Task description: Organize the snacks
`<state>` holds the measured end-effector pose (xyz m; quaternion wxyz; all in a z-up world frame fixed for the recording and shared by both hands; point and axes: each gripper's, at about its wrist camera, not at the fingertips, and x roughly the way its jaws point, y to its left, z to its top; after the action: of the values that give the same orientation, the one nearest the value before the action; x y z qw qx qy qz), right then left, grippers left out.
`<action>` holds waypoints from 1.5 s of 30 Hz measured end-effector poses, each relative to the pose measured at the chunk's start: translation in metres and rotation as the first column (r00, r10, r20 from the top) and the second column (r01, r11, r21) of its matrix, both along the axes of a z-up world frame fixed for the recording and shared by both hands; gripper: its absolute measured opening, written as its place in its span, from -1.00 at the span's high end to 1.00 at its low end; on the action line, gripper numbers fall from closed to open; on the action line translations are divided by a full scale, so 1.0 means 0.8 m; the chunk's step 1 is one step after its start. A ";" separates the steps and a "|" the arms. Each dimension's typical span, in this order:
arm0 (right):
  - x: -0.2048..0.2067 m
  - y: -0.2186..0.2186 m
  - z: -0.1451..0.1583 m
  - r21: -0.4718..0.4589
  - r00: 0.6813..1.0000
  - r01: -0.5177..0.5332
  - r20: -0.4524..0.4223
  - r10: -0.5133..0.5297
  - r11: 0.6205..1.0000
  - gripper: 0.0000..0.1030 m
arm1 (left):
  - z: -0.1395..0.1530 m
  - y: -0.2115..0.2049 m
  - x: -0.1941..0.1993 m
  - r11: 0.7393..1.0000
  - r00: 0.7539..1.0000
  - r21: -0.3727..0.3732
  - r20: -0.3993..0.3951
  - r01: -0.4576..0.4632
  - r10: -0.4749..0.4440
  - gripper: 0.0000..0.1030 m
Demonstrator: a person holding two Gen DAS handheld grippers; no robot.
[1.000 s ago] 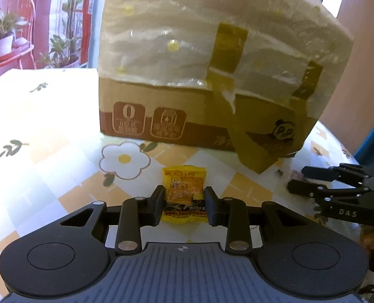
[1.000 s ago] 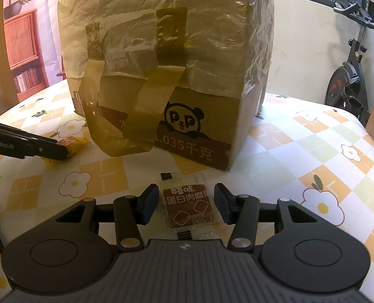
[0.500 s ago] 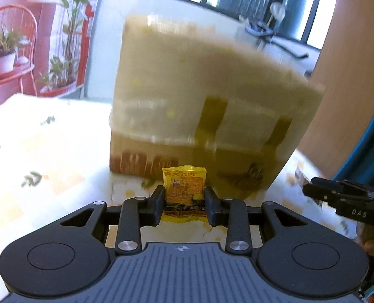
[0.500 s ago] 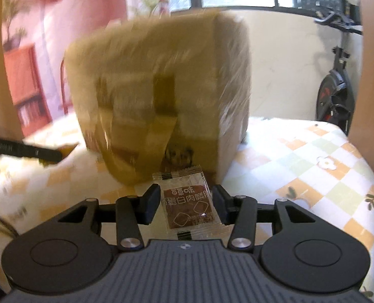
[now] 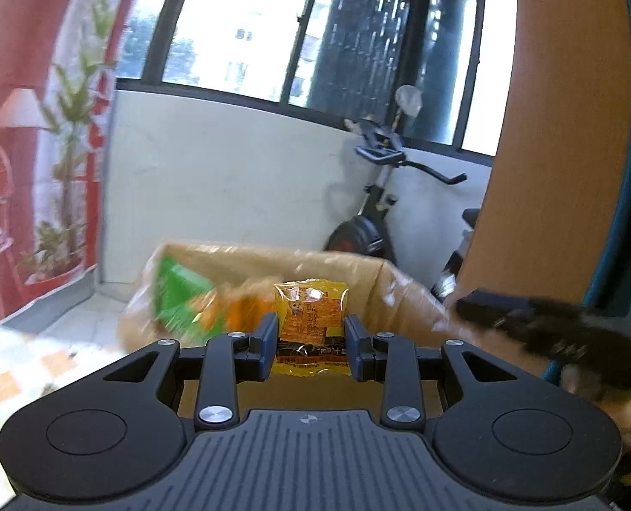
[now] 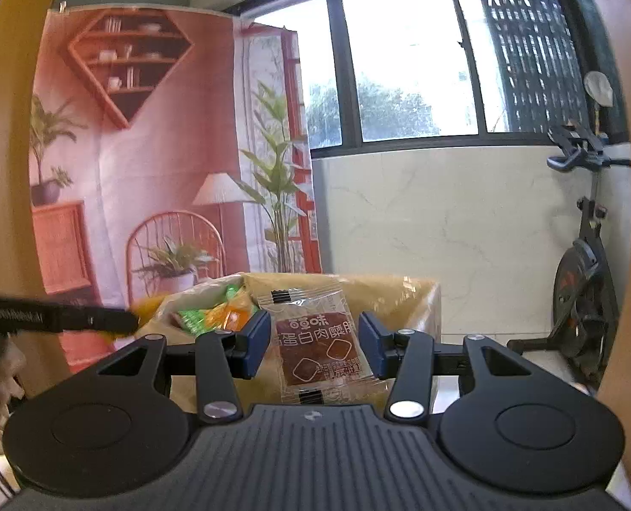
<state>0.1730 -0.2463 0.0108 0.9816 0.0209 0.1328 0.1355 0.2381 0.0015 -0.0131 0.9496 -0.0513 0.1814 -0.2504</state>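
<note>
My left gripper (image 5: 311, 343) is shut on a yellow snack packet (image 5: 310, 319) and holds it up at the near rim of the open cardboard box (image 5: 392, 289). Green and orange snack packs (image 5: 187, 298) lie inside the box. My right gripper (image 6: 315, 343) is shut on a clear packet with a brown label (image 6: 317, 340), also held up at the box (image 6: 417, 298), where green and orange packs (image 6: 213, 315) show. Each gripper shows in the other's view, the right one (image 5: 528, 319) blurred, the left one (image 6: 59, 319) at the left.
A flowered tablecloth (image 5: 4, 366) shows at the lower left. An exercise bike (image 6: 583, 281) stands by the white wall under the windows. A printed backdrop with plants and a lamp (image 6: 145, 170) hangs at the left. A wooden panel (image 5: 558, 127) rises at the right.
Both grippers have risen from the table with their packets, from in front of the box's side up to its open top. The box's inside is now in view.
</note>
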 end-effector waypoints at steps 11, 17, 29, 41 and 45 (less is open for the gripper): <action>0.112 0.032 -0.026 -0.063 0.972 0.094 -0.210 -0.105 0.994 0.05 | -0.019 -0.054 0.097 0.996 0.991 0.086 -0.131 0.028 -0.017 0.29; 0.116 0.045 -0.033 -0.152 0.958 0.104 -0.249 -0.140 0.983 -0.14 | -0.019 -0.035 0.082 0.995 0.991 0.089 -0.132 0.037 -0.025 -0.37; 0.076 0.056 -0.002 -0.112 0.964 0.137 -0.215 -0.159 0.984 -0.88 | 0.017 0.005 0.040 0.992 0.996 0.115 -0.075 -0.048 0.057 -0.82; 0.017 0.075 0.023 0.003 0.942 0.259 -0.222 -0.252 0.966 -1.00 | 0.047 0.054 -0.041 0.983 0.987 0.092 0.042 -0.157 0.153 -0.90; -0.012 0.088 0.026 -0.010 0.944 0.260 -0.207 -0.257 0.965 -1.00 | 0.050 0.051 -0.063 0.973 0.981 0.129 0.030 -0.192 0.189 -0.89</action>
<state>0.1635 -0.1761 0.0316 0.9715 0.0605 0.2289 0.0038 0.1878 0.0421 0.0272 0.9721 -0.0037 0.1834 -0.1462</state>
